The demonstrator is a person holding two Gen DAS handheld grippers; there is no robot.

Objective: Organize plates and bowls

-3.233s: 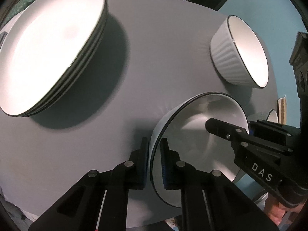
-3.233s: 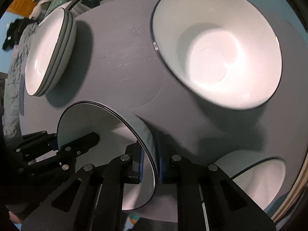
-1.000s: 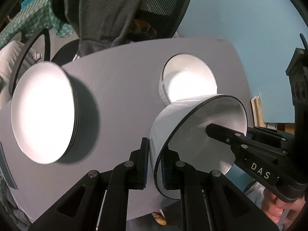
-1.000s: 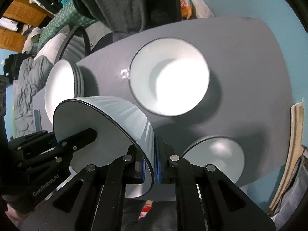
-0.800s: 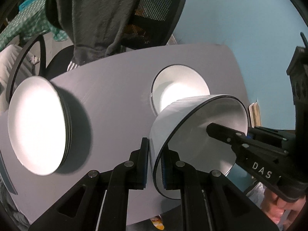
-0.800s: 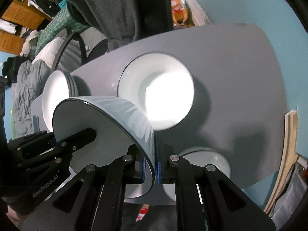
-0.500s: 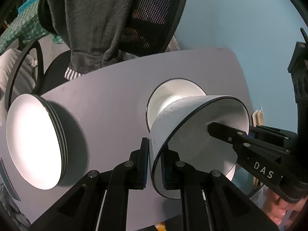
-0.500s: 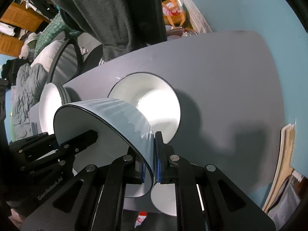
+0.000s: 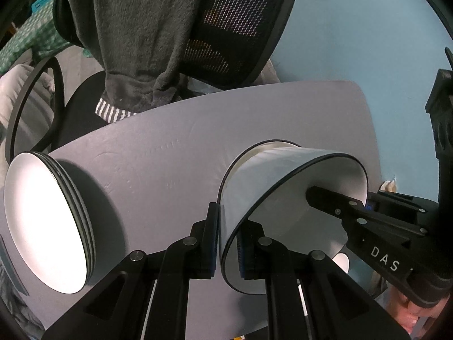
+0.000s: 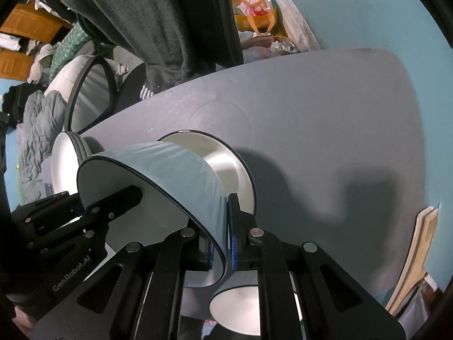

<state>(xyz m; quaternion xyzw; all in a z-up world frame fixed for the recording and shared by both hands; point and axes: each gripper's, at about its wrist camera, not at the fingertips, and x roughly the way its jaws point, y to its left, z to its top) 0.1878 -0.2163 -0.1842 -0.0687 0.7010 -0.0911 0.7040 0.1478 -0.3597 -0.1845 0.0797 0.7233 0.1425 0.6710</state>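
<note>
Grey surface w/ rounded corners, matte, faint scuffs and a round mark on top. Blue wall behind it, plain. Black mesh-back office chair pushed up to the far edge, dark grey fleece garment draped over the backrest, striped cuff hanging down. Left of chair: green patterned fabric, grey bedding, a black hoop-shaped frame. Wooden furniture far left w/ clutter on it. Orange-handled bag by the wall. Light wood boards leaning at right. Lighting dim, cool; soft shadows on the surface.
</note>
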